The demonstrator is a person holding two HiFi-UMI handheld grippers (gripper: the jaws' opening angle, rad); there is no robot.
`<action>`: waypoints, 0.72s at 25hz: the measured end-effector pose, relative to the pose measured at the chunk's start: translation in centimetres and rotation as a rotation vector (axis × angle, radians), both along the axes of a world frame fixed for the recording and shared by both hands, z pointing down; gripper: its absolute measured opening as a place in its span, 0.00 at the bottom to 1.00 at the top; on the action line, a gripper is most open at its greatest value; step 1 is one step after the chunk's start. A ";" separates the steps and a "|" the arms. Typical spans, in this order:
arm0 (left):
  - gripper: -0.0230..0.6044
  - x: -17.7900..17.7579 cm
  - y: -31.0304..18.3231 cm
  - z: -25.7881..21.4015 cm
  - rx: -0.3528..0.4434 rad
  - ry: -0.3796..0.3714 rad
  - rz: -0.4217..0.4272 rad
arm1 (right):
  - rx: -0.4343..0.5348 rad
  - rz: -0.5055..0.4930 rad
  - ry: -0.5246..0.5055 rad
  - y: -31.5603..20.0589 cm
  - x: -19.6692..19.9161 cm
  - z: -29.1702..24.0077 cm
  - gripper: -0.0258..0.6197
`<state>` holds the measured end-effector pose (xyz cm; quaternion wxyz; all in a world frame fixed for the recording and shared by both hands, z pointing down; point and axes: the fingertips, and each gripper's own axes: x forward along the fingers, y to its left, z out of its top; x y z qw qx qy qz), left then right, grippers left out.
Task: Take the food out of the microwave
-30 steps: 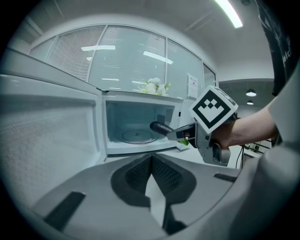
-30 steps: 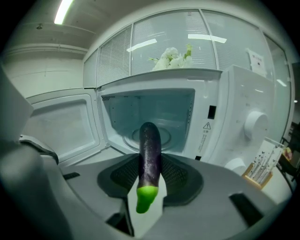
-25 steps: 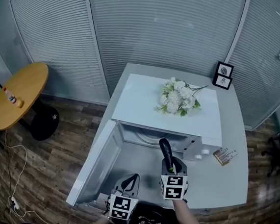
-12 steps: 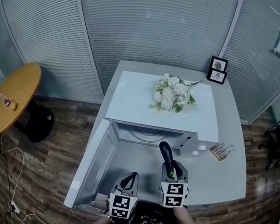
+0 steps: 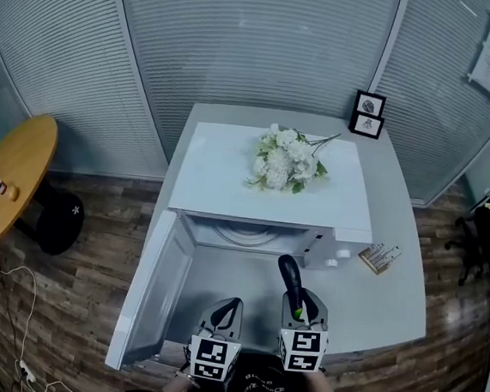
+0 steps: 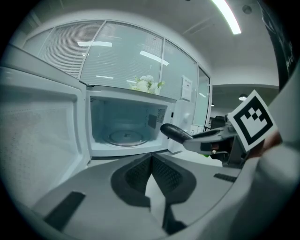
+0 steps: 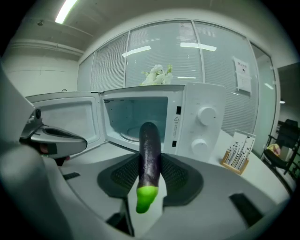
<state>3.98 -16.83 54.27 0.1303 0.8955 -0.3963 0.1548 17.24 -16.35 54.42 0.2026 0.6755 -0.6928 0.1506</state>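
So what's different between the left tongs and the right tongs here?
The right tongs are clamped on a purple eggplant, its green end toward the handle; the left tongs are closed on nothing. The right tongs also sit a little nearer the microwave than the left tongs. Both point toward its open front.

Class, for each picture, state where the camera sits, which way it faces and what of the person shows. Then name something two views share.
Head view: on the head, looking down at the open white microwave; left gripper and right gripper show below.
Left gripper view: on the left gripper, facing the cavity over its shut, empty jaws; right gripper at right.
Right gripper view: on the right gripper, facing the cavity along the purple eggplant it grips.
Shared: both gripper views show white flowers on top.
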 end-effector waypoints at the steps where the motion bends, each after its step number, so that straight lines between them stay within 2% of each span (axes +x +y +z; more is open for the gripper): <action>1: 0.05 0.2 -0.1 0.0 0.000 -0.001 0.005 | 0.004 -0.003 0.003 0.2 0.0 -0.1 0.26; 18: 0.05 0.6 -0.7 0.7 -0.030 0.002 0.005 | 0.017 -0.024 -0.025 1.9 -0.4 0.5 0.26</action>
